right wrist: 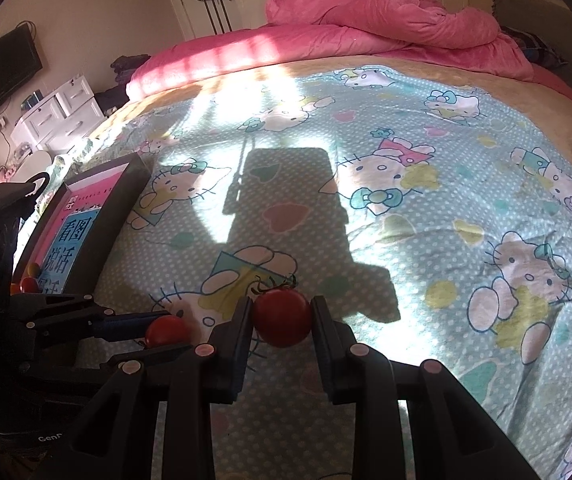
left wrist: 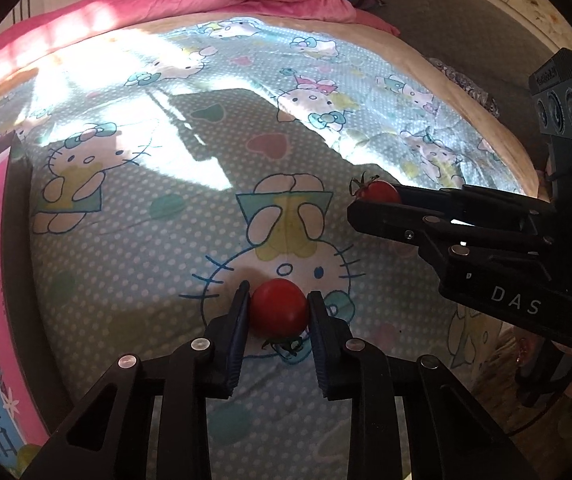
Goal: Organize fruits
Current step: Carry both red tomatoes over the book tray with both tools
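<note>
The left tool (left wrist: 278, 312) is clamped on a small round red cherry tomato (left wrist: 280, 308), its two black fingers pressing the fruit from either side, with the green calyx (left wrist: 286, 345) pointing back toward the camera. The right tool (right wrist: 282, 318) grips a second red cherry tomato (right wrist: 282, 317) the same way, calyx facing forward (a dark curl of stem shows above it). Both fruits are held low over the pale blue cartoon-cat bedsheet (left wrist: 158, 216), though whether they touch the fabric cannot be told. Seen from the left wrist, the right tool comes in from the right with its tomato (left wrist: 377, 192) at the tip; seen from the right wrist, the left tool's tomato (right wrist: 167, 330) sits just left of the right tool's own. A dark-rimmed tray lined with a pink and blue printed sheet (right wrist: 98, 216) lies at the bed's left edge, with a few small round fruits (right wrist: 30, 278) in its near corner. A crumpled pink quilt (right wrist: 385, 28) is heaped at the far end of the bed.
</note>
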Tool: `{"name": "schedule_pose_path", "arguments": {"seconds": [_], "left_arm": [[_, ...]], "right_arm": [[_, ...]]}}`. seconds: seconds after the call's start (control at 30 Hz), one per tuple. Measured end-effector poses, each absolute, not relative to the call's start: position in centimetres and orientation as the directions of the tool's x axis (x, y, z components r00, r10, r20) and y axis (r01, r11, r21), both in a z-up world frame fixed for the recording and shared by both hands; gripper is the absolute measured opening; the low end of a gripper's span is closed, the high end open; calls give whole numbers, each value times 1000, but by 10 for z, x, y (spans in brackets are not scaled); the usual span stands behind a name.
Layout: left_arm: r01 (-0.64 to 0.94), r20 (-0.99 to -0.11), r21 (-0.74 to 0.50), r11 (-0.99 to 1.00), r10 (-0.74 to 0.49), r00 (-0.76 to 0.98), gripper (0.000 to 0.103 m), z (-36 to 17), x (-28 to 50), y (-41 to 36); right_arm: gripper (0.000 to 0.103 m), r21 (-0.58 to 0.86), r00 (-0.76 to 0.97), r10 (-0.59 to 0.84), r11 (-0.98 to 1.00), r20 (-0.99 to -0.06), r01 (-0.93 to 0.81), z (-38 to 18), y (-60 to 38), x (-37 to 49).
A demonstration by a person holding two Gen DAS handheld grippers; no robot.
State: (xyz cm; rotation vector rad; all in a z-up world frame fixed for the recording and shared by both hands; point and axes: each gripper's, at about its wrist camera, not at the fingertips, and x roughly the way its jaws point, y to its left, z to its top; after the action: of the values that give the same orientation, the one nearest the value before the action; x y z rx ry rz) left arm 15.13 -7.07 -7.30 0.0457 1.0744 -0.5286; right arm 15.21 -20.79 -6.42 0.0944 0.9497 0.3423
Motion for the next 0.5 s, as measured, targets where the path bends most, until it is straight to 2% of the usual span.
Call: {"name": "schedule_pose_path", "arguments": {"seconds": [0.33,0.5], "left_arm": [[375,-809,-210,903,-376,452,30,-38,139,-36],[316,-782,-160,935,-315,538,30,-11,126,-2]], "right_arm": [[30,269,559,391,918,-731,-290,-44,-199,141],[30,274,572,443,892,-691,-360,-28,-177,135]]}}
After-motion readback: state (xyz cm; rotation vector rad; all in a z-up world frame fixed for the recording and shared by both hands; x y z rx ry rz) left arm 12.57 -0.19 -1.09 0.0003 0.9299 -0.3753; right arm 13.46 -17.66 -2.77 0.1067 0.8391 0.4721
